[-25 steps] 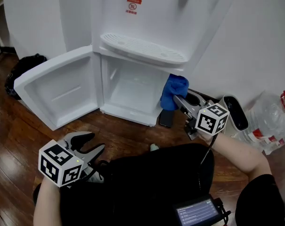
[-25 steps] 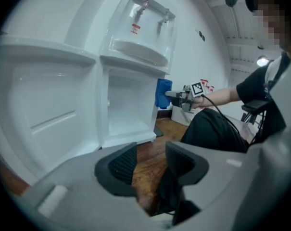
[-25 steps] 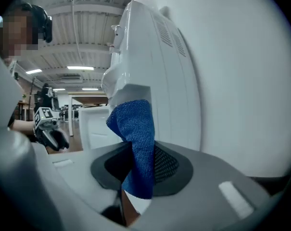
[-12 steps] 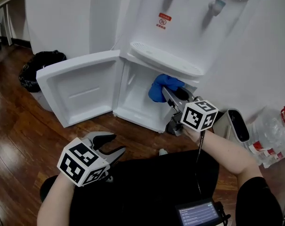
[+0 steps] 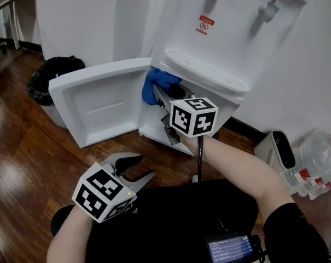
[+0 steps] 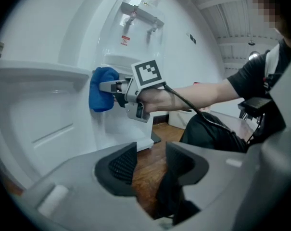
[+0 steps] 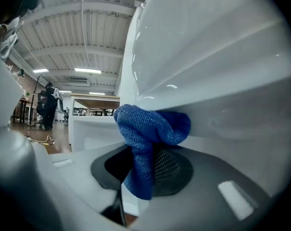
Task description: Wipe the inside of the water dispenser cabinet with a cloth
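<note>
Nearest to me, above my dark trousers, my left tongs (image 5: 135,168) hang low with the jaws apart and nothing between them but the sight of the wooden floor (image 5: 23,147) beyond. A small lit screen (image 5: 229,249) sits at my lap on the right.

Further out, my right arm reaches across toward the water dispenser (image 5: 225,32). My right tongs (image 5: 157,90) are clamped on the blue cloth (image 5: 157,80); a fold of it hangs down between the ribbed pads and the rest bunches out past the tips. The cloth is at the upper left of the cabinet opening (image 5: 154,126), just under the drip tray (image 5: 209,73) and beside the top edge of the open cabinet door (image 5: 94,100). Whether it presses on the white wall there I cannot tell.

The door stands swung wide to the left, its moulded inner face toward me. A black rubbish bag (image 5: 50,75) lies behind it. Up on the dispenser front are two taps (image 5: 269,10) and a red label (image 5: 205,24).
</note>
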A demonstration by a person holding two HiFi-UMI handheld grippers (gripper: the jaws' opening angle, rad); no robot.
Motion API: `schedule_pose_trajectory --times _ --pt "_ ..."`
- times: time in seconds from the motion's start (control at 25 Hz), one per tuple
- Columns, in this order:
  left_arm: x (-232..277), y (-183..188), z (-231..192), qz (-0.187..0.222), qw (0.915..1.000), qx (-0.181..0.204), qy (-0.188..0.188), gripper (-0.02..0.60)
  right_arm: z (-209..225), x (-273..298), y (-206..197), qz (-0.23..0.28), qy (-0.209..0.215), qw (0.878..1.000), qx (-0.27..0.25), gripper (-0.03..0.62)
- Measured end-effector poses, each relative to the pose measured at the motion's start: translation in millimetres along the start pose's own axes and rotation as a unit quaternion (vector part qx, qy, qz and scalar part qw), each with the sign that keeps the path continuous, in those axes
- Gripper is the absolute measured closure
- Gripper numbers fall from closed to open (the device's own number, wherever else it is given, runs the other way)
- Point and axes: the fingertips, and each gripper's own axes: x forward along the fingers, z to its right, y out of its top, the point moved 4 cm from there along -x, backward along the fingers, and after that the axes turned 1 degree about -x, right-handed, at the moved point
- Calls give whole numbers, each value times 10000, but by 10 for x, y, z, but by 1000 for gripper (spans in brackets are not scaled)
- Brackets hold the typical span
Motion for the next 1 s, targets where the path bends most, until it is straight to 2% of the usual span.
schedule_pose_trajectory --times 0.08,0.12,0.2,0.32,0.4,0.52,0.6,0.68,0.76,0.84,0.88,0.92,0.96,1.0 --pt "-73 53 -47 183 9998 6 90 391 -72 23 -24 -15 142 9998 102 496" --pt "-138 106 -85 349 9993 -35 151 391 -110 -8 -42 -38 345 9992 209 496" --pt "-326 272 -212 865 9956 -196 317 391 -215 -171 -66 -60 1058 9936 394 496" --pt "-638 567 -419 1737 9826 -441 478 391 -402 -568 -61 -55 2332 9711 495 496" --pt "-742 648 -421 2017 9779 -486 273 369 -559 -825 -72 -78 3131 9477 614 496" --pt "-697 641 -241 1947 9793 -481 -276 246 -866 -1172 -134 -184 4199 9061 485 494" --pt "-580 630 -105 1799 9812 -361 -605 184 -1022 -1352 -155 -259 4709 8815 228 494" --pt "-486 600 26 1624 9820 -254 -928 133 -1135 -1462 -166 -266 5032 8637 111 494" --pt "-446 544 130 1441 9825 -189 -1164 120 -1241 -1521 -202 -262 5243 8511 12 494" --pt "-439 497 177 1326 9831 -96 -1259 125 -1316 -1541 -259 -289 5344 8447 -81 494" --pt "-445 481 179 1298 9834 -48 -1270 178 -1331 -1539 -288 -308 5354 8440 -86 494" --pt "-455 471 167 1292 9836 -27 -1255 273 -1332 -1532 -311 -324 5344 8446 -58 494" --pt "-464 468 144 1308 9840 -47 -1212 342 -1319 -1520 -326 -332 5310 8467 1 493" --pt "-470 474 116 1345 9842 -99 -1148 391 -1296 -1503 -333 -328 5252 8503 87 491"
